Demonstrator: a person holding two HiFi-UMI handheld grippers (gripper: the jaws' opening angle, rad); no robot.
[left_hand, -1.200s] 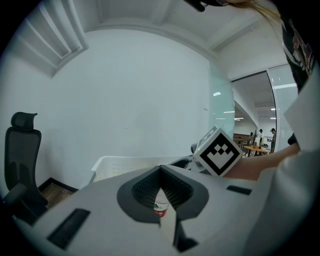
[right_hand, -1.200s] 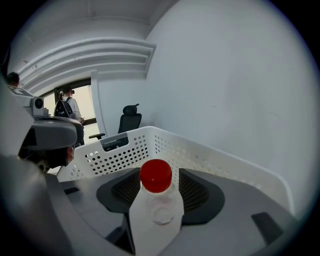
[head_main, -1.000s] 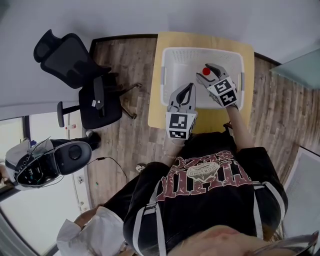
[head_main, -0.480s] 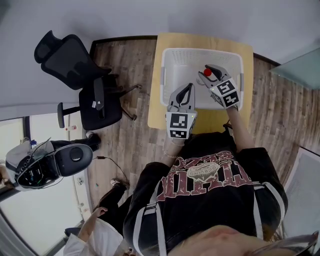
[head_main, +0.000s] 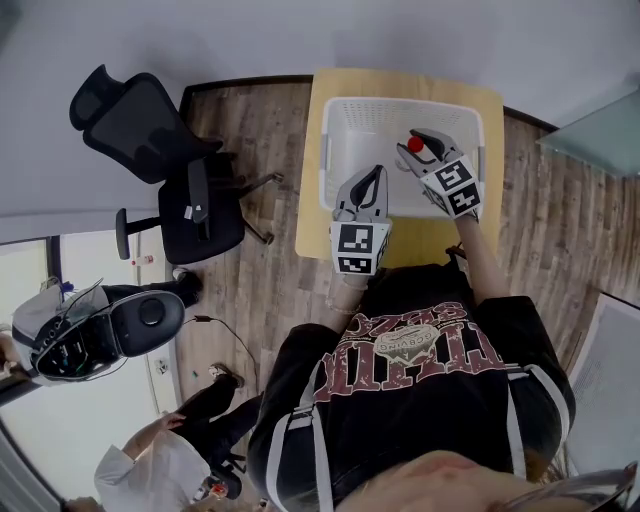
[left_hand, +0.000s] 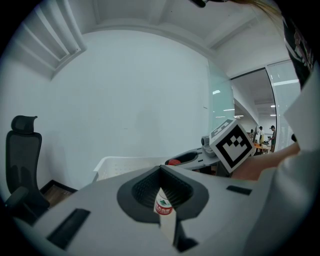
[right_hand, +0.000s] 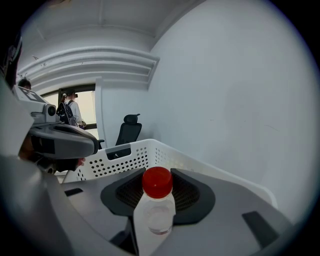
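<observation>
Clamping clear red-capped bottle (right_hand: 157, 212), labelled bottle (left_hand: 162, 207).

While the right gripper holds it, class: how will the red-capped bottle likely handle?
The bottle looks like clear thin plastic, so probably light and dentable. Round-bodied, it would likely roll if laid down in the basket.

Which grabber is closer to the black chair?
Left. The left gripper, gripping a labelled bottle, is at the white basket edge nearest the black chair; the right gripper, holding a red-capped bottle, is farther across it.
</observation>
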